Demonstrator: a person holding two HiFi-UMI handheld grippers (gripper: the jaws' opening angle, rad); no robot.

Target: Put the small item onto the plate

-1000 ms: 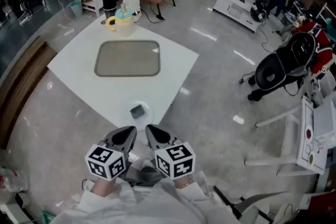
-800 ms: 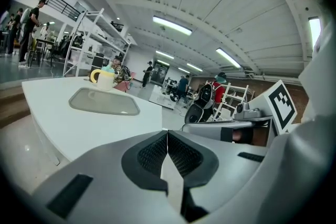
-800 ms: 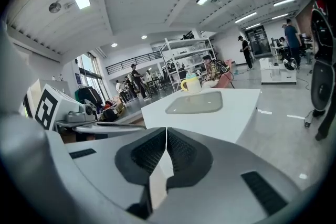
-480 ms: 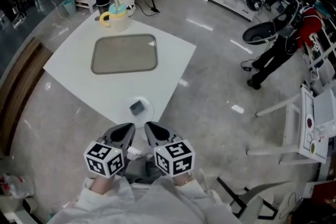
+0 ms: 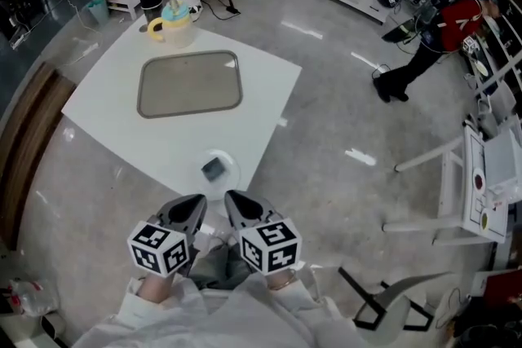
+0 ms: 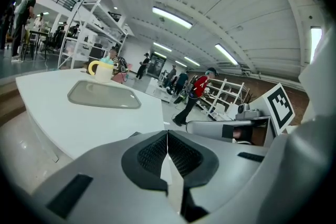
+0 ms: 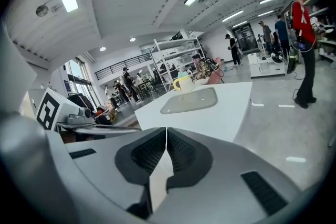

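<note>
Zero change: your left gripper and right gripper stay closed, empty; small item rests on plate at 12 o'clock, so the task is likely done.

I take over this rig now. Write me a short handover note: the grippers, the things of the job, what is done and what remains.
Left gripper: fingers shut, empty, held near the body, short of the white table.
Right gripper: the same.
Small item: dark, lying on the plate at the table's near corner.
Done: the item seems already placed.
Left: apparently nothing; only check that it sits fully on the plate.
</note>
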